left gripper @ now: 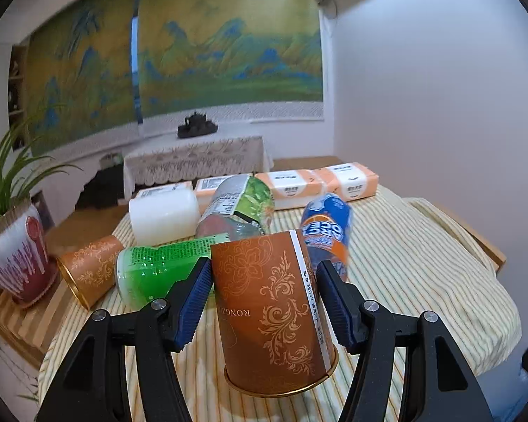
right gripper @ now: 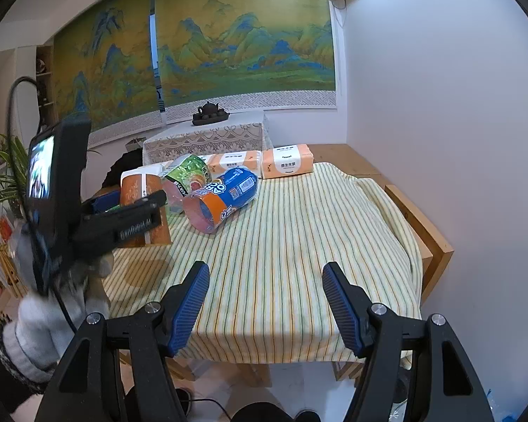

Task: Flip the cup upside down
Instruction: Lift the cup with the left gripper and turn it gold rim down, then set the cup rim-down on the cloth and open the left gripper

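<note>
An orange paper cup (left gripper: pixel 271 313) with gold scrollwork is held upside down, its gold-rimmed mouth toward the striped tablecloth (left gripper: pixel 404 263). My left gripper (left gripper: pixel 264 299) is shut on the cup's sides, blue pads against it, and holds it above the cloth. In the right wrist view the same cup (right gripper: pixel 137 193) shows at the left behind the left gripper's body. My right gripper (right gripper: pixel 265 302) is open and empty over the near edge of the table.
A second orange cup (left gripper: pixel 88 270) lies on its side at the left. A green bottle (left gripper: pixel 158 267), a blue-orange bottle (left gripper: pixel 329 232), a green snack bag (left gripper: pixel 243 204) and tissue packs (left gripper: pixel 320 186) lie behind. A potted plant (left gripper: pixel 14 256) stands far left.
</note>
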Action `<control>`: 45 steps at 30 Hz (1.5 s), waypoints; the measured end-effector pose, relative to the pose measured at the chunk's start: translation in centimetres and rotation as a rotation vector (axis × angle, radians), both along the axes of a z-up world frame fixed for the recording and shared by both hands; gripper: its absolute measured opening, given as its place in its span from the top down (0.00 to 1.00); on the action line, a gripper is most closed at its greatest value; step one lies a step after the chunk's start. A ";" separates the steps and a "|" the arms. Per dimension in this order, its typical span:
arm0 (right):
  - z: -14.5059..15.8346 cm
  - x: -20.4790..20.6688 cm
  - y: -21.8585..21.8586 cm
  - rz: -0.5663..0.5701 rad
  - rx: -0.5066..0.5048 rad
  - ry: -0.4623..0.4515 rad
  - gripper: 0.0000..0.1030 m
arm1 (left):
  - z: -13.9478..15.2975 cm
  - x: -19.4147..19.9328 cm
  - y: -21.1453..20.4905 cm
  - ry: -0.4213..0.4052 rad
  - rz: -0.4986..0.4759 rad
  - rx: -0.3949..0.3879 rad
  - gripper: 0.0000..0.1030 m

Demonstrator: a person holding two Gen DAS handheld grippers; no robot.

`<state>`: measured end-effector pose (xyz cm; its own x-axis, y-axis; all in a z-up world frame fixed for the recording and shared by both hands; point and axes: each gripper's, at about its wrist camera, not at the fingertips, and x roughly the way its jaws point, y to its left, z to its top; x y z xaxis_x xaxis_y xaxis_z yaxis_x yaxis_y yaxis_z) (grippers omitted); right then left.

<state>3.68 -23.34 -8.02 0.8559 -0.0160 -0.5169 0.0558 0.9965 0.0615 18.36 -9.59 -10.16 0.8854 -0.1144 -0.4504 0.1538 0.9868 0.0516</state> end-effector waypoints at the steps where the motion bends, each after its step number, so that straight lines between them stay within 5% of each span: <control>1: 0.0 0.0 0.0 0.000 0.000 0.000 0.39 | -0.1 -0.1 0.0 -0.004 -0.005 -0.004 0.37; 33: 0.5 -0.9 0.3 0.003 0.005 -0.015 0.39 | -2.2 -4.1 1.1 0.053 -0.052 -0.057 0.37; 37: 0.6 -1.0 0.5 0.009 0.004 -0.016 0.39 | -1.9 -4.5 1.2 0.046 -0.081 -0.062 0.13; 45: 0.7 -1.2 0.9 0.018 0.013 -0.020 0.39 | -0.6 -6.3 1.9 0.007 -0.086 -0.056 0.05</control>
<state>2.46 -22.44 -7.32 0.8663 0.0058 -0.4996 0.0367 0.9965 0.0751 12.02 -7.71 -10.74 0.8683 -0.2153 -0.4470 0.2386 0.9711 -0.0043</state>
